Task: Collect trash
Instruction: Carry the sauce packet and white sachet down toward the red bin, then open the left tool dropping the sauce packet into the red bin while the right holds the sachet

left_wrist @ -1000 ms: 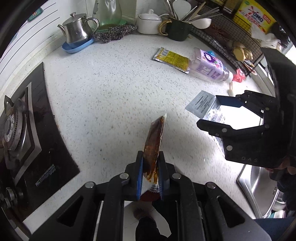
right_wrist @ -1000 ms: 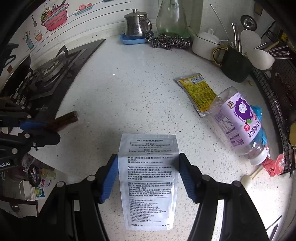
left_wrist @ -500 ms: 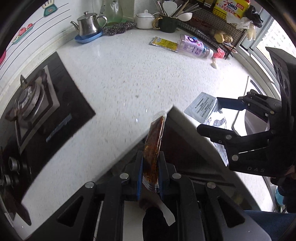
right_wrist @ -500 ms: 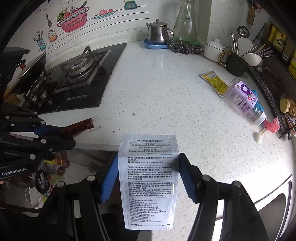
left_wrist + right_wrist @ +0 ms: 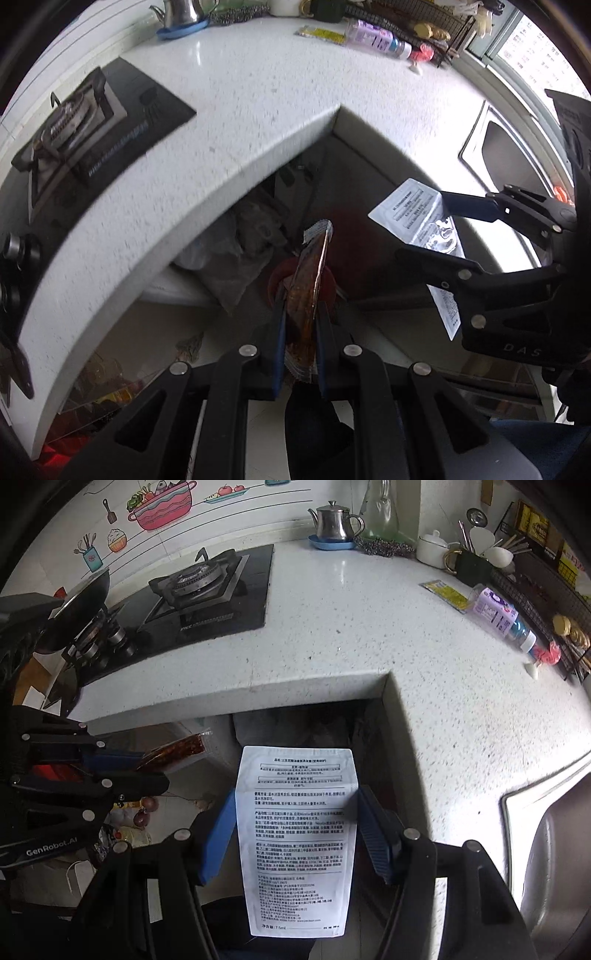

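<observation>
Both tongs level, clamping sachets.

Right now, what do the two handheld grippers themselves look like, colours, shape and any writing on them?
Both are matte black, angular linkage frames with round silver rivets. The left gripper has slim fingers lined with blue pads; its side reads "GenRobot.AI" in pale letters. The right gripper has the same build, ribbed blue pads and "DAS" embossed on its body. No cables or sleeves visible.
</observation>
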Available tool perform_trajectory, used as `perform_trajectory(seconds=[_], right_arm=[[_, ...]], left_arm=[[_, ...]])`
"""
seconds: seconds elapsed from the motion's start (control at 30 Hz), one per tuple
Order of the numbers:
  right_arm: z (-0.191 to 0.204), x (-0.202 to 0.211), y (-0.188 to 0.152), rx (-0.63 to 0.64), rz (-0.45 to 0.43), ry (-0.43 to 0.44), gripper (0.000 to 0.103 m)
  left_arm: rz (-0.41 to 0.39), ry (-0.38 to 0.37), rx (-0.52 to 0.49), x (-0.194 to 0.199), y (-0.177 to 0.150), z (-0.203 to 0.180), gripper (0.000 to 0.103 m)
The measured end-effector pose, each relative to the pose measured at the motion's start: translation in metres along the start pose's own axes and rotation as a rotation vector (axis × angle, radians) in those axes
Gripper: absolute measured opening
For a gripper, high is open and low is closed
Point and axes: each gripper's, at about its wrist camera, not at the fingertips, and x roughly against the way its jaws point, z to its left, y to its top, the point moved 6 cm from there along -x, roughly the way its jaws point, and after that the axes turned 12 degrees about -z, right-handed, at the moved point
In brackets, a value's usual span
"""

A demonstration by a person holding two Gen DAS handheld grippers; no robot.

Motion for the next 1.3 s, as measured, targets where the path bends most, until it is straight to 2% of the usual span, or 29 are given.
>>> perform_trajectory(seconds=[0.13,0.27,0.57,0.9,1.03,1.27,1.3], right_arm=[[0.007,-0.008,-0.025,-0.013,0.015,-0.026,0.061],[0.007,-0.03,-0.054,-0.035,0.022,-0.066,0.061],[-0.015,-0.128,-0.121,-0.095,0.086,-0.122,0.061],[-0.054,-0.225,-0.176,-0.134,0.105,-0.165,0.061],[-0.067,-0.246,-0.187,-0.158,0.11,-0.186,0.061],[-0.077,-0.245,-0.199,-0.195,0.124,-0.208,0.061],[-0.079,-0.245,-0.2,-0.199,0.126,-0.208,0.061]], left_arm=[[0.022,-0.023,-0.001,-0.017,-0.023,-0.003,0.012],[0.051,-0.048,-0.011,-0.054,-0.046,-0.004,0.012],[0.169,-0.063,0.037,-0.182,-0.1,0.007,0.012],[0.21,-0.096,0.03,-0.294,-0.122,0.015,0.012],[0.235,-0.109,0.01,-0.322,-0.126,0.013,0.012],[0.251,-0.112,-0.017,-0.343,-0.126,0.007,0.013],[0.251,-0.111,-0.025,-0.343,-0.125,0.006,0.019]])
